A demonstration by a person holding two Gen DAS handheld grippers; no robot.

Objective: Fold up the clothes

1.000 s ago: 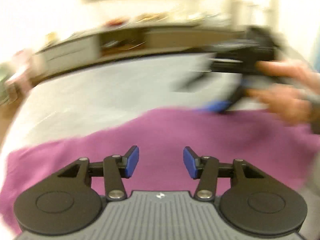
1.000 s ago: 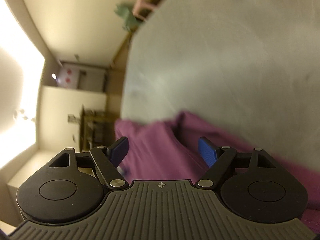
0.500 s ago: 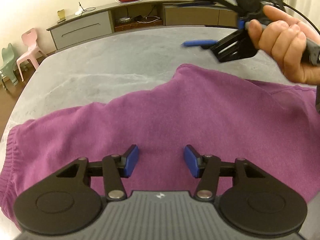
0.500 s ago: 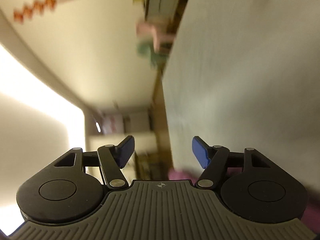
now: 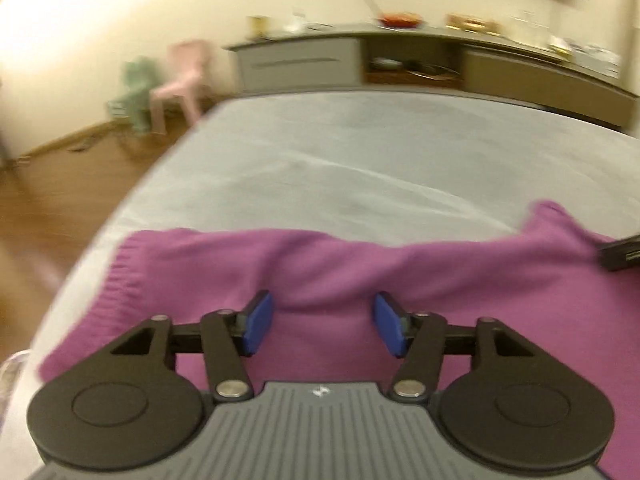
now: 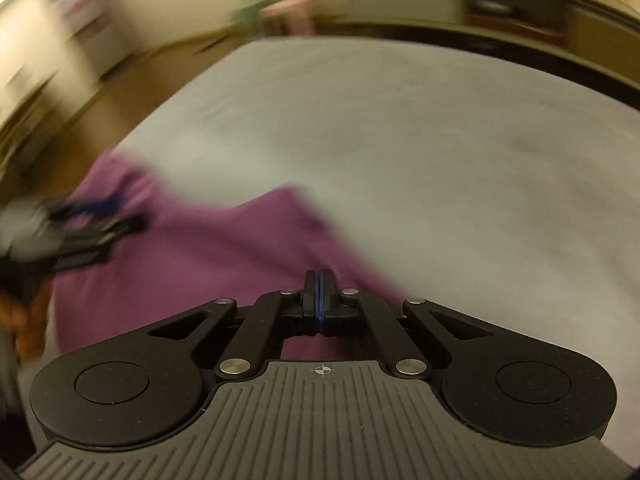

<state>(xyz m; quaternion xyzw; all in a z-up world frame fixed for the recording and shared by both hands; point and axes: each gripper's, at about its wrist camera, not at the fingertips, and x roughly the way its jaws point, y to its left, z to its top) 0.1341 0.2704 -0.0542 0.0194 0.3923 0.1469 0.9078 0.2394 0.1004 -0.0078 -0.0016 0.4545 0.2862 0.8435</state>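
Left gripper (image 5: 323, 325) spread apart over the purple garment (image 5: 360, 272) on the worktop (image 5: 360, 152). Right gripper (image 6: 320, 280) pressed together above the garment's edge; whether cloth is pinched cannot be told. Risk: an unsecured edge slips, spoiling the fold.

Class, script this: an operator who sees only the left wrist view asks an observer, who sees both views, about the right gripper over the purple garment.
Operator: Is the right gripper open?
Observer: No, it is shut, pads pressed together.
Operator: Where is it on the purple garment?
Observer: Near the cloth's edge, with the bare grey table just to its right.
Operator: Is cloth pinched?
Observer: I cannot tell; the picture is blurred.
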